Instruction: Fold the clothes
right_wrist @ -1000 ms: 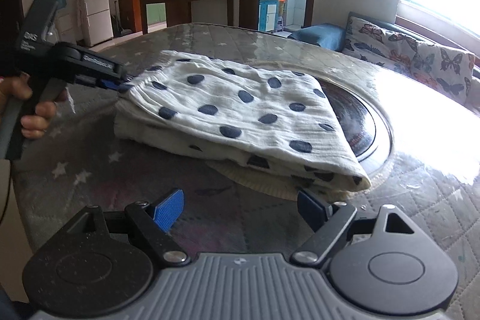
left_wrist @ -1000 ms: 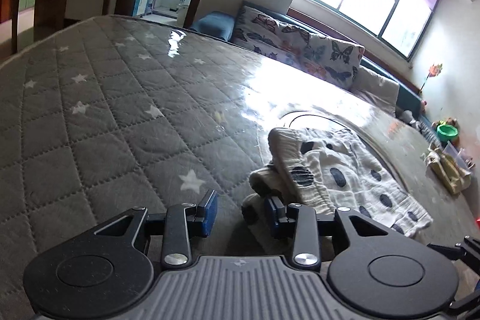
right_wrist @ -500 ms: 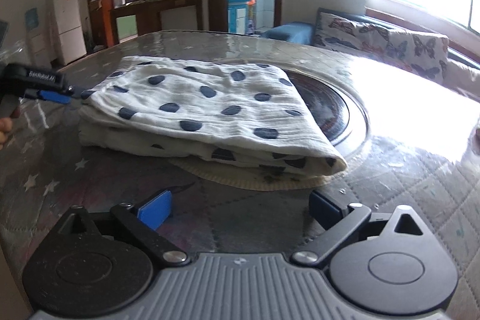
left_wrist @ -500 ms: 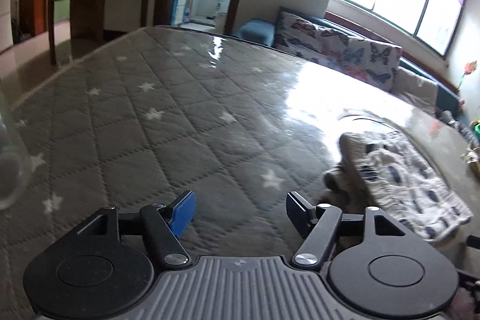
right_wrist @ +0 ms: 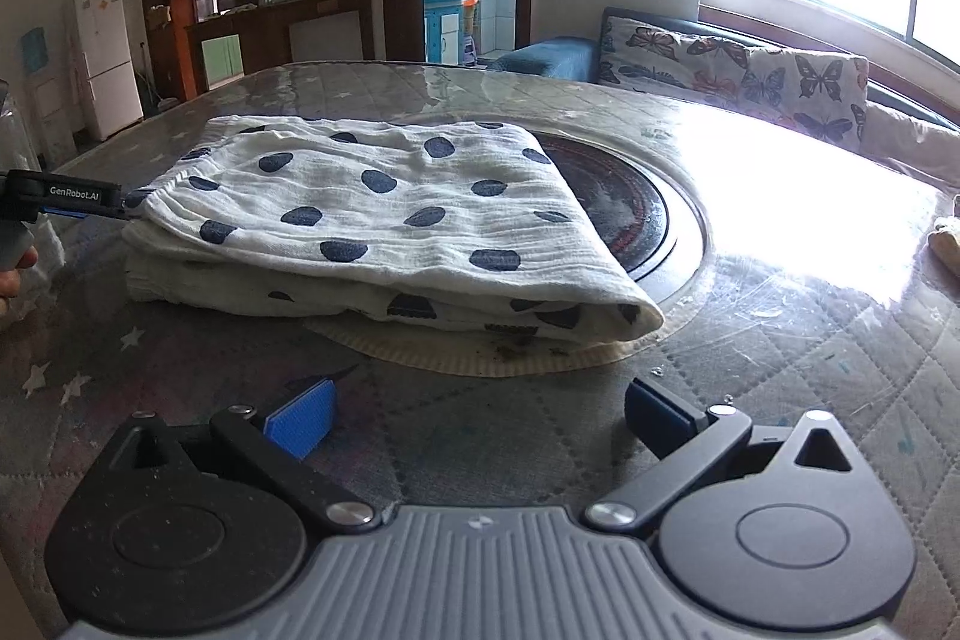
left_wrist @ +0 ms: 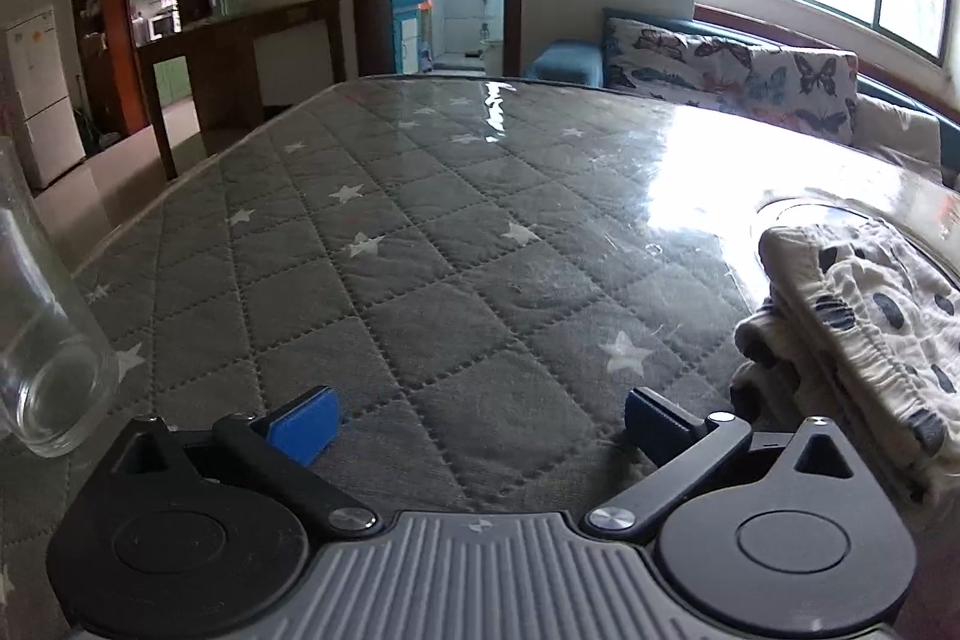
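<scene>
here folded garment (right_wrist: pixel 384 214) lies flat, crosswise.

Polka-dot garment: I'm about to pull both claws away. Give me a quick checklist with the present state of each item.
1. Left claw open, holding nothing: ok.
2. Right claw open, holding nothing: ok.
3. Polka-dot garment folded in a flat stack on the quilted tabletop: ok.
4. Left claw's tip apart from the garment's gathered edge: cannot tell.
5. Drinking glass beside the left claw, close to its retreat path: not ok.
6. Layers underneath lined up: cannot tell.
</scene>
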Motion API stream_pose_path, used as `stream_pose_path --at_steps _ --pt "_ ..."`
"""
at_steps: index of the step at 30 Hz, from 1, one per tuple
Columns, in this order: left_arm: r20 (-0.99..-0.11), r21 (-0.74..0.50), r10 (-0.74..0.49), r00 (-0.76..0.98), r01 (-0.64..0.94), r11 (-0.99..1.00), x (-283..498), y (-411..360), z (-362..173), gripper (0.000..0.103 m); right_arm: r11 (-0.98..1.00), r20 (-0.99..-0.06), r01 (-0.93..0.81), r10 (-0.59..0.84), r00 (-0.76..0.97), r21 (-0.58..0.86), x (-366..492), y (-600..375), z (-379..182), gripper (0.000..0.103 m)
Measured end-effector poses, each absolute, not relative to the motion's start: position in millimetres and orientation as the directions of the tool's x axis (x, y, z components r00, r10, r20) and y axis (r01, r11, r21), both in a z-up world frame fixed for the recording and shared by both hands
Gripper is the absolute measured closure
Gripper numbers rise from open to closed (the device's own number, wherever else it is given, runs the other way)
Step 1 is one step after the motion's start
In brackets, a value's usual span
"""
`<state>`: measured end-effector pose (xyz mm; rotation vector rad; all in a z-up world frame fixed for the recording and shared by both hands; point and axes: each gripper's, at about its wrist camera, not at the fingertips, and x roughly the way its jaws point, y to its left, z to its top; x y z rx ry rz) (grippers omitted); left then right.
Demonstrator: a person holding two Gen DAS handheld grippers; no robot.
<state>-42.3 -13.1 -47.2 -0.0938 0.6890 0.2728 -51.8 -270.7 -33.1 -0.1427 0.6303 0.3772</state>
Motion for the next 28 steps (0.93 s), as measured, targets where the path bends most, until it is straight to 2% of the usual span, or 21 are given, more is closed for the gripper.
stream_pose_path --at_steps 28 --pt "-0.633 0.002 0.218 0.743 -0.281 0.960 -36 -13 -51 0.000 0.923 -0.600 -0.386 0.298 0.742 -0.018 -53 -271 -33 0.000"
